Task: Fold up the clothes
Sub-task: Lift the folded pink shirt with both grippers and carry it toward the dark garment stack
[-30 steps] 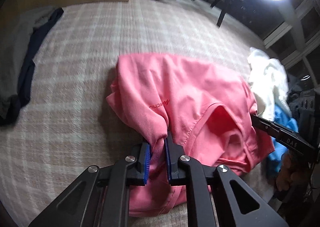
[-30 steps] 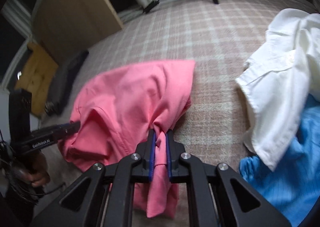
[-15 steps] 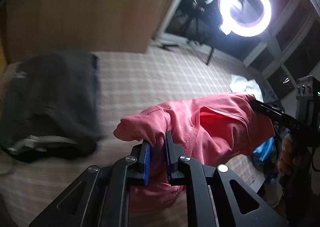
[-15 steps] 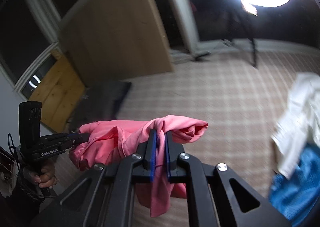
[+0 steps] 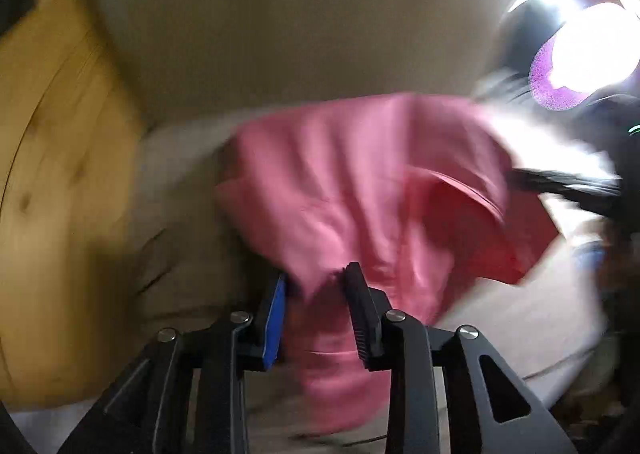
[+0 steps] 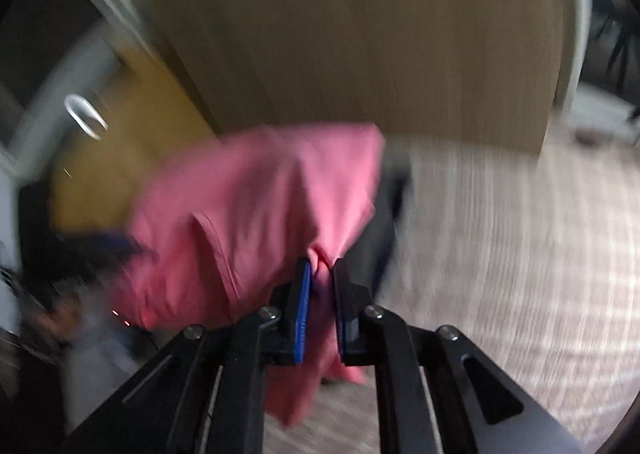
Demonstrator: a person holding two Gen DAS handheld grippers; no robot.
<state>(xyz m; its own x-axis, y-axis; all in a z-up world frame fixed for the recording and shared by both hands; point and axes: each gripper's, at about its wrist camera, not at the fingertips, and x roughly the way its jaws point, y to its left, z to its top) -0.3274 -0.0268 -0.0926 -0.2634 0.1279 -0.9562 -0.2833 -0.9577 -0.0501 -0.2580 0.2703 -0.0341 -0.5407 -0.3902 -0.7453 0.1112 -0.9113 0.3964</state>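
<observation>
A pink shirt (image 5: 360,182) hangs in the air between both grippers; it also shows in the right wrist view (image 6: 256,222). My left gripper (image 5: 316,282) has its jaws somewhat apart with a bunch of the pink fabric between them. My right gripper (image 6: 322,270) is shut on another bunch of the same shirt. The right gripper's black fingers (image 5: 560,186) reach into the left wrist view from the right. Both views are blurred by motion.
A tan wooden panel (image 6: 360,34) and a yellow wooden board (image 5: 52,174) stand behind. The checked carpet (image 6: 520,254) lies to the right. A dark garment (image 6: 384,222) lies behind the shirt. A ring light (image 5: 588,50) glares at the upper right.
Both grippers have lifted the pink shirt off the carpet and swung it up and left toward the wooden panels. The left jaws now stand wider apart than before.
</observation>
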